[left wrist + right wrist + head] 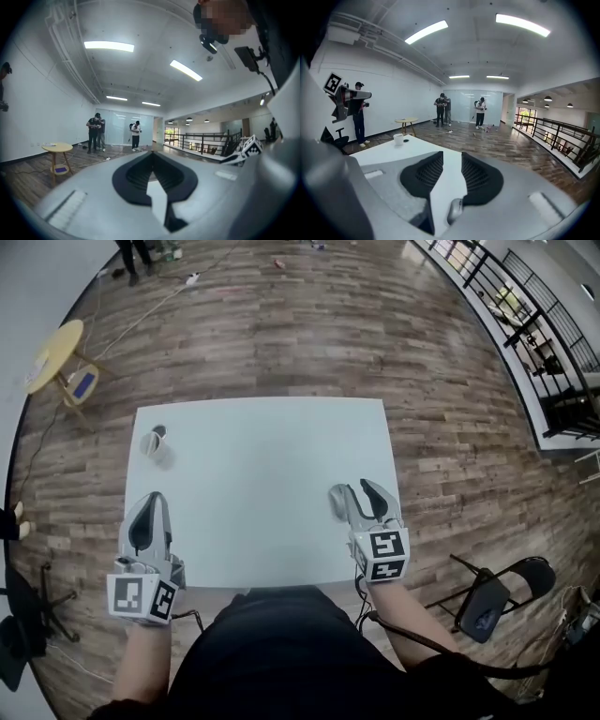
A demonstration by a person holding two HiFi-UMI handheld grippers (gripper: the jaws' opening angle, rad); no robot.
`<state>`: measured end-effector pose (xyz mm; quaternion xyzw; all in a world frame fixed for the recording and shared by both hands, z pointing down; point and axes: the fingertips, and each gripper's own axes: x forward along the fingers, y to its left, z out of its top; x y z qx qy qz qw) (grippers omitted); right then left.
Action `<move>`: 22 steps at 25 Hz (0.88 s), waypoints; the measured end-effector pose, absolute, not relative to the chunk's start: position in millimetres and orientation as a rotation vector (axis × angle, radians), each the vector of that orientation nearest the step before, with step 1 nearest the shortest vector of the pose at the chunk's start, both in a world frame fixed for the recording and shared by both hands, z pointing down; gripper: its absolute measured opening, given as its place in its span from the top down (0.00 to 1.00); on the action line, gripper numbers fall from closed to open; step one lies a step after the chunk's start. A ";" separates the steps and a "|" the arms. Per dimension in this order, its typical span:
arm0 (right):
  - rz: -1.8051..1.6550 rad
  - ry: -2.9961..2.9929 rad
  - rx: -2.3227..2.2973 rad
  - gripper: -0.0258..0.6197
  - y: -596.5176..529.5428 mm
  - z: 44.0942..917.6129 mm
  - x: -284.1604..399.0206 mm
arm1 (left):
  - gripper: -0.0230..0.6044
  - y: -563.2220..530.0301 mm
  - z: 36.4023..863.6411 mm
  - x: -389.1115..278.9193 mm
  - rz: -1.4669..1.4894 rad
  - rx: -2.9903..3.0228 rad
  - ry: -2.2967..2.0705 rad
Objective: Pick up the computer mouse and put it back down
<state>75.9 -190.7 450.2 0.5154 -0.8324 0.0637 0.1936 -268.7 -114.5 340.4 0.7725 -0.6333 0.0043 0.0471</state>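
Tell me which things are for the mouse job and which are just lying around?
For the job:
- computer mouse
- right claw, open beside it

Just lying about:
- cup
- left claw, idle
- yellow round table
- folding chair

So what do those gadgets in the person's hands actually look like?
The left gripper and right gripper are light grey, each with two black ribbed pads and a cube of black-and-white square markers behind. A dark cable trails from the right one. The person wears a black top.
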 end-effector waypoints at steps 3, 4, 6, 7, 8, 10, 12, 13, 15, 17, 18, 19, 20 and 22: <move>0.129 -2.396 1.454 0.78 -187.4 417.8 68.2 | 0.95 -114.8 342.0 -269.2 -0.010 2.361 -1.937; 0.124 -2.416 1.460 0.78 -186.0 409.0 66.6 | 0.95 -114.9 341.5 -270.3 -0.018 2.364 -1.940; 0.107 -2.451 1.479 0.79 -182.8 393.9 65.2 | 0.95 -115.0 339.9 -273.3 -0.031 2.368 -1.949; 0.091 -2.465 1.486 0.81 -180.8 386.9 65.1 | 0.95 -115.3 339.4 -274.4 -0.034 2.368 -1.954; 0.073 -2.476 1.492 0.82 -178.3 380.2 65.4 | 0.95 -115.6 339.2 -274.5 -0.036 2.370 -1.957; 0.039 -2.494 1.503 0.85 -171.4 368.8 68.0 | 0.95 -115.9 340.1 -271.1 -0.039 2.377 -1.952; 0.009 -2.507 1.524 0.87 -162.7 359.9 72.1 | 0.95 -115.2 341.8 -266.0 -0.041 2.384 -1.939; -0.008 -2.513 1.538 0.89 -158.6 356.1 73.7 | 0.95 -114.8 342.4 -264.2 -0.040 2.388 -1.933; -0.043 -2.520 1.568 0.91 -152.5 350.3 75.5 | 0.95 -114.8 343.8 -262.1 -0.037 2.392 -1.923; -0.063 -2.519 1.591 0.92 -147.9 348.2 78.8 | 0.95 -115.1 345.9 -258.8 -0.033 2.397 -1.912; -0.066 -2.516 1.602 0.92 -146.0 348.6 81.4 | 0.95 -115.3 347.0 -256.0 -0.033 2.401 -1.905; -0.066 -2.514 1.611 0.92 -144.5 349.5 83.9 | 0.95 -115.6 348.1 -252.8 -0.031 2.404 -1.898; -0.067 -2.513 1.619 0.92 -143.2 350.7 85.6 | 0.95 -116.1 349.3 -249.8 -0.027 2.406 -1.892; -0.072 -2.517 1.622 0.93 -141.3 353.5 86.1 | 0.95 -116.8 352.4 -245.2 -0.014 2.410 -1.882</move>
